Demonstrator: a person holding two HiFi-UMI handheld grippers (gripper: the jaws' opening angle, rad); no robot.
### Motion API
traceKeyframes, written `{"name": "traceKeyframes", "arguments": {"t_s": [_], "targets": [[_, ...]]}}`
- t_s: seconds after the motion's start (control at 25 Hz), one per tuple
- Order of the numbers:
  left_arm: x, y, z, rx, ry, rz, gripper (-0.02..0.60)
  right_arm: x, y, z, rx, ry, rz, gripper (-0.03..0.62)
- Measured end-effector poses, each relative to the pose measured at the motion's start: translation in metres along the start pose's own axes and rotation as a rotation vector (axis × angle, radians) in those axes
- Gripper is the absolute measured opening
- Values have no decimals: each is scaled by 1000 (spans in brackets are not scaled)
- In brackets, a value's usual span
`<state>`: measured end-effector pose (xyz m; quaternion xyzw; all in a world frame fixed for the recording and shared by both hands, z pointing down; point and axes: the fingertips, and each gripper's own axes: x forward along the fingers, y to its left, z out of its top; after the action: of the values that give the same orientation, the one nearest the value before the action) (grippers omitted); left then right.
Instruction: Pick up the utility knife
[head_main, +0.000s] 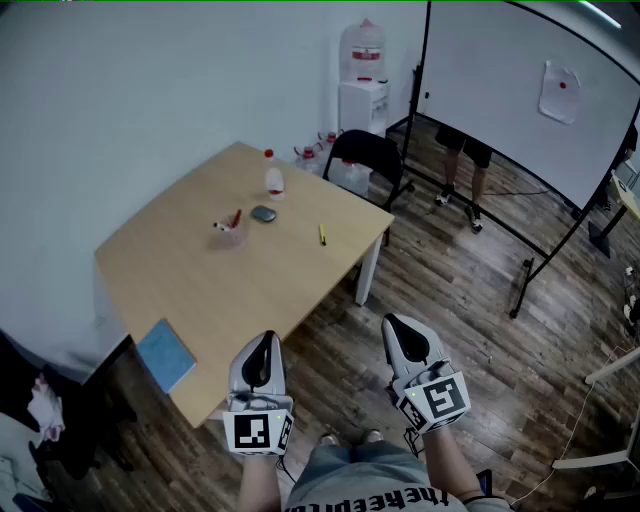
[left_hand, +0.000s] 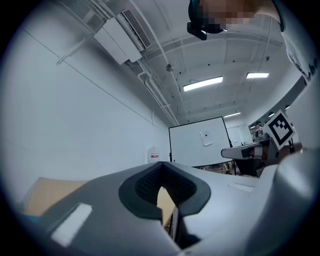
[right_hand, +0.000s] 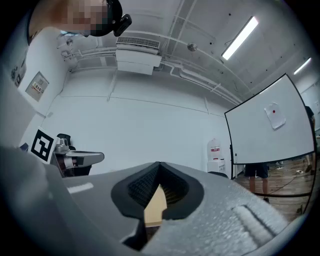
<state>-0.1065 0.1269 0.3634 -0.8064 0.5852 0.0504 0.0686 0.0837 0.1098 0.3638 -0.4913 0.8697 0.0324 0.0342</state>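
Nearest the camera, the left gripper (head_main: 264, 342) and the right gripper (head_main: 396, 324) are held side by side at waist height in front of the person's shirt (head_main: 385, 488). Each has its marker cube turned up. In the left gripper view the left gripper (left_hand: 161, 186) has its jaws closed together on nothing, and the right gripper view shows the same of the right gripper (right_hand: 159, 184). The utility knife (head_main: 322, 234), small and yellow, lies flat on the pale wooden desk (head_main: 200, 290) near the desk's right edge, well apart from both grippers. Its long axis runs almost straight away from the person; it is too small to tell which end carries the blade. Left of it lie a grey oval object (head_main: 263, 214) and a clear cup (head_main: 230, 230) with something red in it. A red-capped bottle (head_main: 273, 178) stands further back, and a blue notebook (head_main: 166, 355) lies on the near left corner. The left gripper hangs over the desk's near edge and the right over the dark plank floor (head_main: 470, 330), both pointing roughly level towards the far wall. Beyond the desk stand a black chair (head_main: 365, 155), a water dispenser (head_main: 363, 85) and a large whiteboard (head_main: 520, 90) with a person's legs (head_main: 462, 185) behind it.
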Motion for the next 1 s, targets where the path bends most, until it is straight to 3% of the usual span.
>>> {"name": "traceKeyframes", "arguments": {"t_s": [1.0], "targets": [[-7, 36, -6, -7, -10, -57, 20, 13, 28, -7, 24, -16, -67, 2]]}}
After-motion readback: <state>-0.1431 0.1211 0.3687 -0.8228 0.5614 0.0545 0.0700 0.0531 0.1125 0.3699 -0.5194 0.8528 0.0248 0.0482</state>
